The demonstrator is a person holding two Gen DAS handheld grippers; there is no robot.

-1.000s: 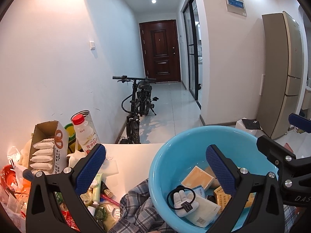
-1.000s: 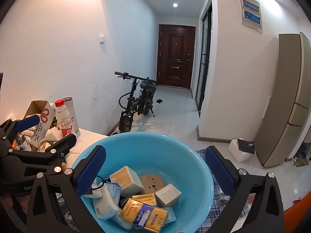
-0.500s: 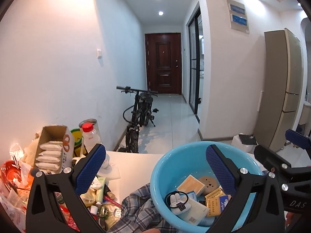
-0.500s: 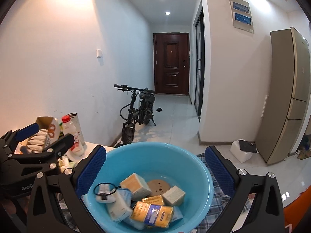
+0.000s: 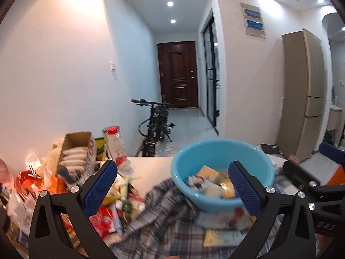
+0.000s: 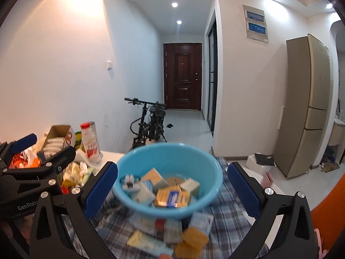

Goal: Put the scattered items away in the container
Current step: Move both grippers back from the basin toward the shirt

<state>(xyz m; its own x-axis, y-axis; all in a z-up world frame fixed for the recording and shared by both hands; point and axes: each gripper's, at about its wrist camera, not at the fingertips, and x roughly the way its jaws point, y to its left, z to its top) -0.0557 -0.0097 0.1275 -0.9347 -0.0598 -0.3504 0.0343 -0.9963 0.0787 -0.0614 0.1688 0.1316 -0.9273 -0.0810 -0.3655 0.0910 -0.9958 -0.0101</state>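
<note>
A light blue basin (image 6: 172, 159) sits on a plaid cloth (image 6: 228, 220) and holds several small boxes and packets, among them a yellow and blue packet (image 6: 172, 197). It also shows in the left wrist view (image 5: 215, 151). More packets (image 6: 194, 231) lie scattered on the cloth in front of the basin. My right gripper (image 6: 171, 190) is open and empty, back from the basin. My left gripper (image 5: 172, 187) is open and empty, to the basin's left over the cloth (image 5: 163, 215).
A heap of clutter fills the table's left: a red-capped milk bottle (image 6: 91, 144), an open cardboard box of white packets (image 5: 75, 153), tubes and wrappers (image 5: 116, 205). A bicycle (image 6: 151, 125) stands on the floor beyond. A fridge (image 6: 306, 108) stands at the right.
Both grippers have pulled back and risen from the basin, so it looks smaller and the scattered packets on the cloth in front of it have come into view. Both stay open.
</note>
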